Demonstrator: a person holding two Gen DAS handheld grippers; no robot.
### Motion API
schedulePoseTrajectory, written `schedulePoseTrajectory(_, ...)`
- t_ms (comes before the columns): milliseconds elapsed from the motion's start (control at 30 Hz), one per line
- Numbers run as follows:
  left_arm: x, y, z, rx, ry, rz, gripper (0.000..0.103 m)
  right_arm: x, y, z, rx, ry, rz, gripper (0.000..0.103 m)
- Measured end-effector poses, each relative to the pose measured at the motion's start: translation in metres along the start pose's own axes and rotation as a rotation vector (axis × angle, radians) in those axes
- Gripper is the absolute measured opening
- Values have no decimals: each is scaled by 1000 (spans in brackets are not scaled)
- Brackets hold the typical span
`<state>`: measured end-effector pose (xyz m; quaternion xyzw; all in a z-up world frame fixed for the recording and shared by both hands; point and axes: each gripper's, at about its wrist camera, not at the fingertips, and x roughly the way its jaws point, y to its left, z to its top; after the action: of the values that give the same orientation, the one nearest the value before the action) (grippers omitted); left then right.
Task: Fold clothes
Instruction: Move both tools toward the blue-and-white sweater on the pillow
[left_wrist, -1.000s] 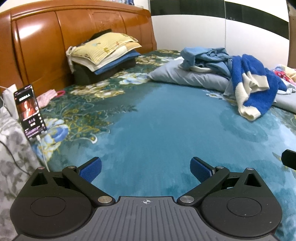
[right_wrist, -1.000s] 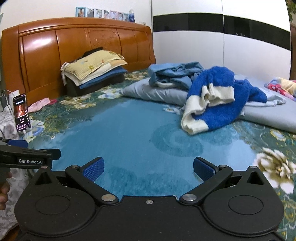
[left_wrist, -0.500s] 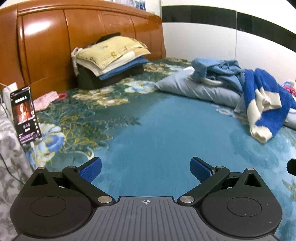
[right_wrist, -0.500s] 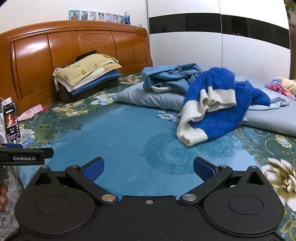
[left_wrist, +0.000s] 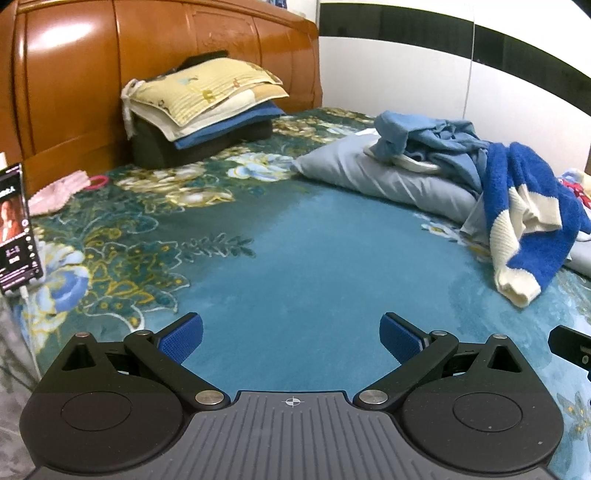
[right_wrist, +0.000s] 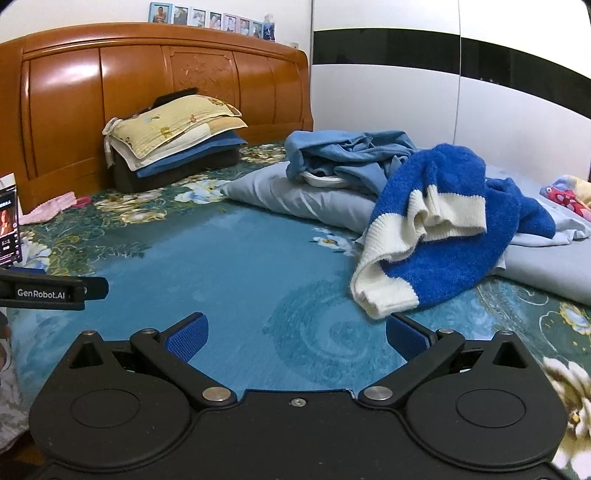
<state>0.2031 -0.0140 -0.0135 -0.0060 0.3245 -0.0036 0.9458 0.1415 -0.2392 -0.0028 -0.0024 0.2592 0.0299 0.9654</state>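
Bedroom, floral blue bedspread (left_wrist: 295, 266): both rigs have closed in on the blue-and-white sweater (right_wrist: 443, 236) over the last second, right gripper (right_wrist: 295, 336) just short of its cuff, left gripper (left_wrist: 291, 336) well apart, both spread wide and empty, so pickup looks next.

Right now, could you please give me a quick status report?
Left tool and right tool open, empty. Fuzzy blue-and-cream knitted sweater crumpled, unfolded, just ahead of right tool. Teal bedspread between them bare.
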Motion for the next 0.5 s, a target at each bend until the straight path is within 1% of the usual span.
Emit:
schedulePoseTrajectory(200,14,1,12,-12,-5,-20,103,21,-9,10,14,10,3,102)
schedulePoseTrajectory(300,21,-1,17,-3,-12,-8,103,32,-13,15,17,15,-2,102)
schedulePoseTrajectory(500,39,-3,27,-4,-3,2,103,53,-20,22,18,18,-15,102)
